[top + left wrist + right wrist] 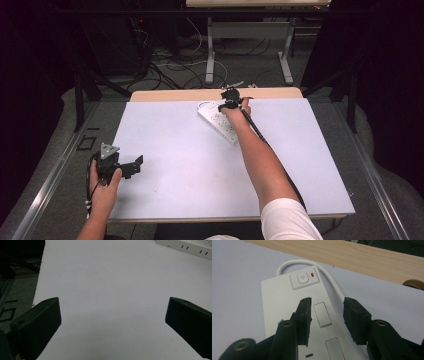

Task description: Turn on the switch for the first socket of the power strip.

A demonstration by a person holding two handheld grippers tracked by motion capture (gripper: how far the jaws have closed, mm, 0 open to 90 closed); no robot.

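Near the far edge of the white table top, the right gripper hangs over a white plastic power strip, its two black jaws partly apart and gripping nothing. Between them shows a blank white rectangular cover on the strip's face; just beyond lies the square power button, with a small red indicator light beside it. The strip's white cable loops out of that end and runs past the right-hand jaw toward the bare wooden strip along the table's far edge. In the high view the same gripper sits at the end of an outstretched forearm, and the power strip lies slantwise, close to the far edge and a little right of centre.

At the near left corner, the left gripper rests in the person's hand with its jaws spread wide over bare surface, holding nothing; the high view shows it well apart from the strip.

Likely risks: the jaws hover close to the power button, so a careless dip could switch the strip off. A jaw catching the cable could drag the light strip askew or toward the far edge. A grip across the smooth casing might also slip.
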